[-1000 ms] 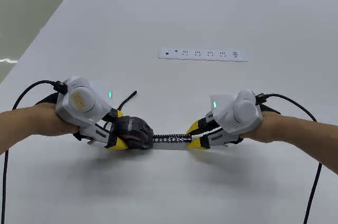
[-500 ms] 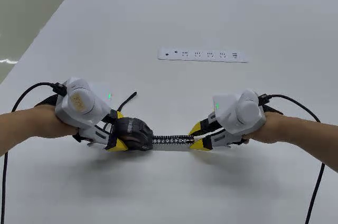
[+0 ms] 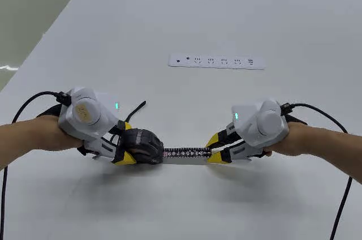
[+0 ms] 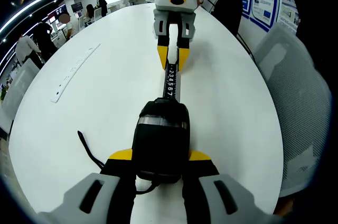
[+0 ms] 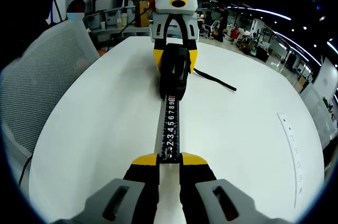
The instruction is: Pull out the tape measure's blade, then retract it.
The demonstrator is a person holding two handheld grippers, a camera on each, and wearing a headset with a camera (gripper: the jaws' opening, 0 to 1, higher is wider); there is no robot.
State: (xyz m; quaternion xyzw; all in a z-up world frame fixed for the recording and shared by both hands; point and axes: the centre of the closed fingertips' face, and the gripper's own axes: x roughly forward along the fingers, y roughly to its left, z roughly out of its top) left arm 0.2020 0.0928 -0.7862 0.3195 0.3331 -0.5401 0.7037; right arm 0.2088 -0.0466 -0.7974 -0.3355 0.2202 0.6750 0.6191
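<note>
2 things could go wrong from here, I think. The blade (image 3: 184, 152) is springy, so if its tip slips out of the right gripper (image 3: 214, 149), it may snap back fast into the tape measure (image 3: 144, 145). If the pull goes crooked, the thin blade could bend or twist, or the tape measure could slide out of the left gripper (image 4: 161, 156). The tape measure sits low in the middle of the head view, on the white table (image 3: 169, 25), with a short bit of blade out toward the right. The left gripper's fingers are partway closed and squeeze the black tape measure on both sides. The right gripper's fingers are almost together and pinch the end of the blade.
</note>
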